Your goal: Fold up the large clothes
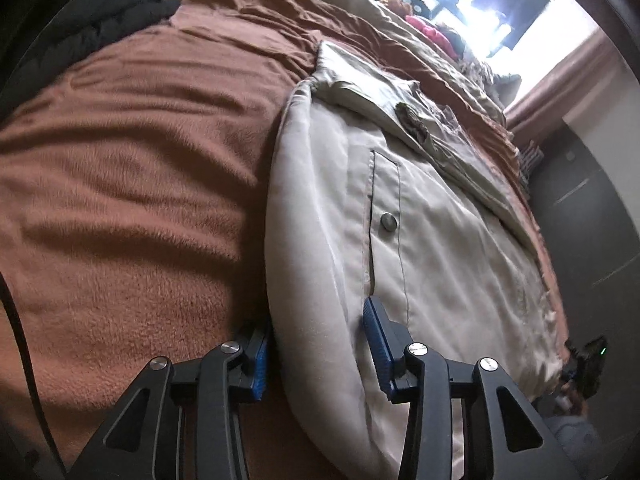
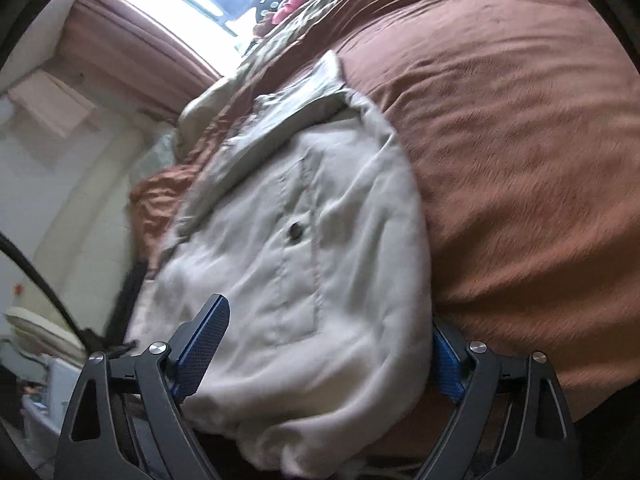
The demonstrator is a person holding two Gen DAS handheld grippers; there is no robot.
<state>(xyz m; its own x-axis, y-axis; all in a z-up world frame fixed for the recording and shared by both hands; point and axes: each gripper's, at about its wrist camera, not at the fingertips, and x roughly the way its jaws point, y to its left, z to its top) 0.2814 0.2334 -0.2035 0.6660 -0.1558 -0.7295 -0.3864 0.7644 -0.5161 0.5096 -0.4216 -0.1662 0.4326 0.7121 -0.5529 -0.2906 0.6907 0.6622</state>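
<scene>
Only the left view shows a dark pile [image 1: 100,20] far back on the brown blanket [image 1: 132,168]. The beige jacket [image 1: 420,240] lies puffy on the blanket, one button [image 1: 389,221] on its flap. The left gripper [image 1: 318,350] and the right gripper [image 2: 324,354] each gape wide around the jacket's thick edge.

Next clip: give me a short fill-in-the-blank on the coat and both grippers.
The beige coat lies on a ____ blanket.
The left gripper has its jaws ____ around the coat's edge.
The snap on the coat's pocket is ____ in shape.
The right gripper's pads are ____ in colour.

Missing words: brown; open; round; blue
</scene>
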